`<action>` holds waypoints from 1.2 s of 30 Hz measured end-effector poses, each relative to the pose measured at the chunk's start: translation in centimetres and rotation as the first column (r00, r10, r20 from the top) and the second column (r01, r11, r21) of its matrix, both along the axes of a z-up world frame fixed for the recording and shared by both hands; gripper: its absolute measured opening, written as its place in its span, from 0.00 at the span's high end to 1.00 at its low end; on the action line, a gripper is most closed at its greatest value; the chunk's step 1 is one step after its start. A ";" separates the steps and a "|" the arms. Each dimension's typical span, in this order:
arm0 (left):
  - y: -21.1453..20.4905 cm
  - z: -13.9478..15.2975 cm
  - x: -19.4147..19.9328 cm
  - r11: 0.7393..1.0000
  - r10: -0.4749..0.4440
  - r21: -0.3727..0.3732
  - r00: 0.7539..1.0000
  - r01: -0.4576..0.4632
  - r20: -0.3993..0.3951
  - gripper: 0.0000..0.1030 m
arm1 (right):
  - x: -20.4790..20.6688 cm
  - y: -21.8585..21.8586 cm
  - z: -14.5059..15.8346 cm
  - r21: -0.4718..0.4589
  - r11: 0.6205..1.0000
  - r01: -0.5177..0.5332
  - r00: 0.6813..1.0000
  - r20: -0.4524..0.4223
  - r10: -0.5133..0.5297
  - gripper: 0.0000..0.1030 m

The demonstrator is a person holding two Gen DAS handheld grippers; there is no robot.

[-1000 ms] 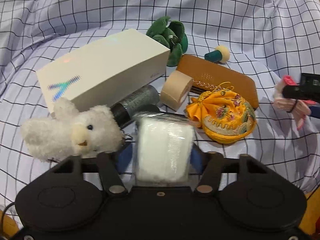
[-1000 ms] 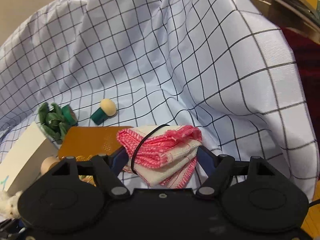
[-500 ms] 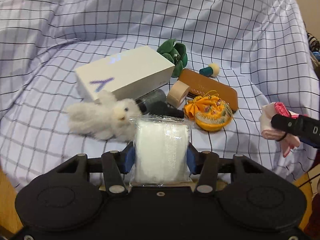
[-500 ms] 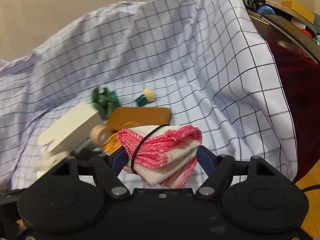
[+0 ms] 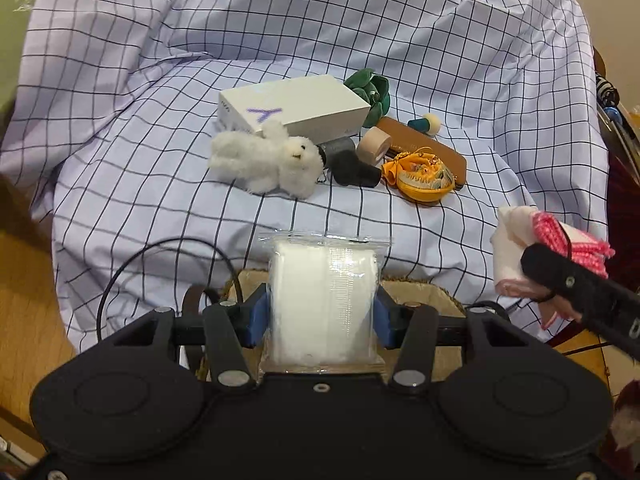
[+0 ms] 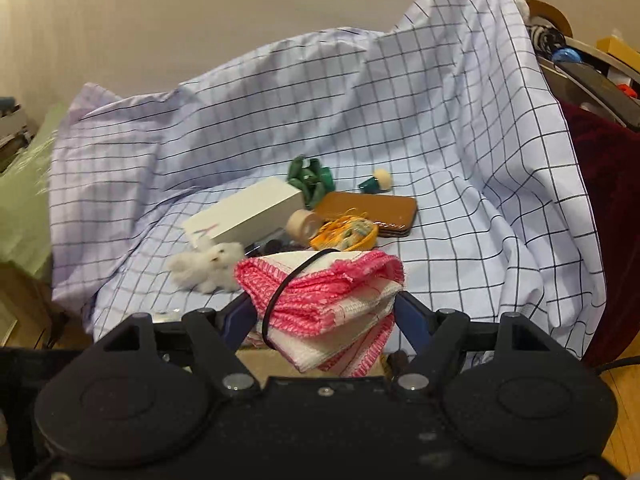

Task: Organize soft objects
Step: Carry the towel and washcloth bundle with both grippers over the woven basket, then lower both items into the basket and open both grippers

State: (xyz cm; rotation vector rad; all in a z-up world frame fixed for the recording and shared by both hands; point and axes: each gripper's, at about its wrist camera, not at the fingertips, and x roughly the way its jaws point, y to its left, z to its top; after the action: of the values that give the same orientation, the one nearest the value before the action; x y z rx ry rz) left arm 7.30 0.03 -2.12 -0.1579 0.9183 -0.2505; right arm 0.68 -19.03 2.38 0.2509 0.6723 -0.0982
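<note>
My left gripper (image 5: 322,312) is shut on a clear bag of white cotton pads (image 5: 323,300), held above a woven basket (image 5: 416,292) at the front edge of the checked sheet. My right gripper (image 6: 325,316) is shut on a folded pink and white cloth (image 6: 328,300) bound with a black band; the cloth also shows at the right of the left wrist view (image 5: 532,248). A white plush rabbit (image 5: 268,160) lies on the sheet, seen too in the right wrist view (image 6: 208,266). A yellow embroidered pouch (image 5: 420,176) and a green fabric flower (image 5: 368,90) lie nearby.
A white box (image 5: 292,108), a tape roll (image 5: 374,146), a brown case (image 5: 424,146), a dark cylinder (image 5: 348,162) and a small teal peg (image 5: 426,122) lie on the checked sheet (image 5: 160,140). Dark red fabric (image 6: 600,200) and clutter are at the right. A wooden floor (image 5: 28,300) lies below.
Both grippers have pulled back and up from the pile with their loads. The objects on the sheet look smaller, and the basket has come into view under the left gripper.
</note>
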 end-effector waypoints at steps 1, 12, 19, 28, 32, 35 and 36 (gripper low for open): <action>0.1 0.0 -0.4 1.000 0.003 0.001 1.000 -0.003 0.003 0.52 | -0.5 0.3 0.0 -0.001 1.000 -0.005 1.000 0.004 0.005 0.28; 0.6 -0.8 -2.7 0.999 0.010 -0.041 0.999 -0.012 -0.033 0.52 | -4.2 1.4 -0.2 0.014 1.000 -0.011 1.000 0.013 0.011 0.27; 1.0 -2.2 -2.1 0.997 0.032 -0.061 0.997 -0.037 -0.069 0.51 | -4.1 2.0 -1.4 0.007 1.000 -0.023 0.999 -0.022 0.023 0.27; 0.3 -4.0 -1.2 0.999 0.002 -0.033 0.993 -0.006 -0.114 0.51 | -1.4 2.7 -3.7 -0.055 0.997 -0.049 0.996 -0.077 0.044 0.27; 0.5 -4.6 -1.6 1.000 0.000 -0.029 0.991 -0.004 -0.135 0.51 | -1.4 2.6 -4.5 -0.049 0.998 -0.048 0.994 -0.097 0.044 0.27; 0.3 -4.7 -2.1 1.000 -0.002 -0.008 0.992 0.001 -0.126 0.51 | -1.8 2.5 -4.6 -0.050 0.997 -0.050 0.994 -0.099 0.045 0.27; 0.2 -4.8 -2.2 1.000 -0.002 0.000 0.993 0.002 -0.121 0.51 | -1.9 2.4 -4.7 -0.050 0.997 -0.051 0.994 -0.099 0.046 0.27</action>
State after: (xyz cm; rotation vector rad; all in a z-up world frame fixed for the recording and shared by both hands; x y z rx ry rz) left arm 5.12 0.22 -6.89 -0.1734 1.0391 -0.2448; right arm -1.24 -16.65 -2.28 0.1805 0.7721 -0.0820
